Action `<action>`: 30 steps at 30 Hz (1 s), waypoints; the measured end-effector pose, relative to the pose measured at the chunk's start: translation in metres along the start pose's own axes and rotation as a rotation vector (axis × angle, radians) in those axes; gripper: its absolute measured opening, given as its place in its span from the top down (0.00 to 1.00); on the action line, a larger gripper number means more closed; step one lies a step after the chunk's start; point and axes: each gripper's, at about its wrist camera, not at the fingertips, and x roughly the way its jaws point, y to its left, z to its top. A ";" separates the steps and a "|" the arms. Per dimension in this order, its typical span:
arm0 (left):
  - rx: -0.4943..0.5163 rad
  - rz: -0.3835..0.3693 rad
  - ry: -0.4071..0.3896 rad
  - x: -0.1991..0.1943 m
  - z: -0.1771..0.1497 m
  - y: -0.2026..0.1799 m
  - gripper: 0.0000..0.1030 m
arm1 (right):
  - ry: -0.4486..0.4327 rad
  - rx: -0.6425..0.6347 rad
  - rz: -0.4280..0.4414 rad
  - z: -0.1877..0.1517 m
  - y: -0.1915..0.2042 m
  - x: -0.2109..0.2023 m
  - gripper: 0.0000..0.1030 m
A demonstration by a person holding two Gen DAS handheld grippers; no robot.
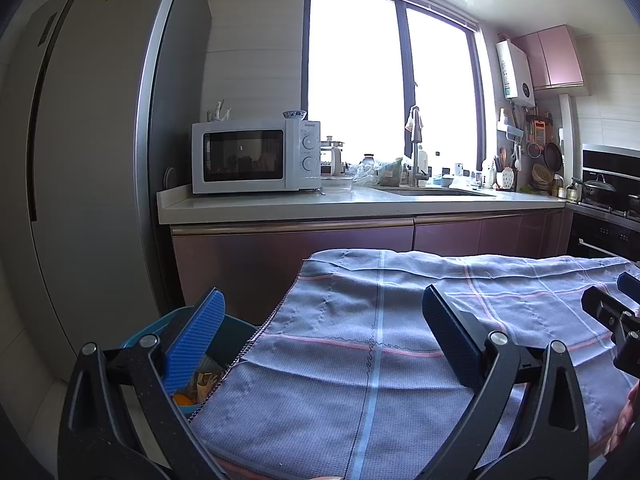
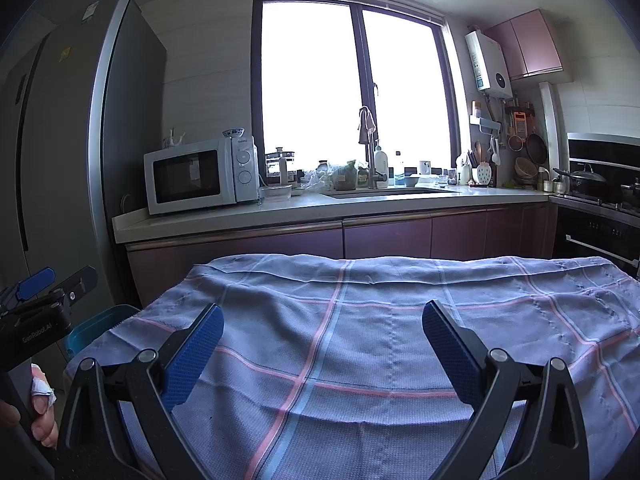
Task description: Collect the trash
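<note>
Where scraps lie, teal bin [image 1: 236,340].

Kitchen interior: bright window [image 2: 352,92] above the counter [image 2: 320,204] bearing a white microwave [image 2: 200,176], grey refrigerator [image 1: 80,140] at left.

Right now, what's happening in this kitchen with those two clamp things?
A person holds a two-finger gripper in each hand over a table covered with a blue checked cloth. Both the left gripper and the right gripper are open and hold nothing. No trash shows on the cloth. A teal bin beside the table's left edge already has scraps in it, something orange among them, so the collecting looks mostly done.
</note>
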 end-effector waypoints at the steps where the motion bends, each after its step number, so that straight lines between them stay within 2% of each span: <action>1: 0.000 0.001 0.000 0.000 0.000 0.000 0.06 | 0.001 0.000 0.001 0.000 0.000 0.000 0.07; 30: 0.001 0.001 0.009 0.000 -0.004 -0.005 0.06 | 0.010 0.009 -0.004 -0.002 -0.003 0.002 0.07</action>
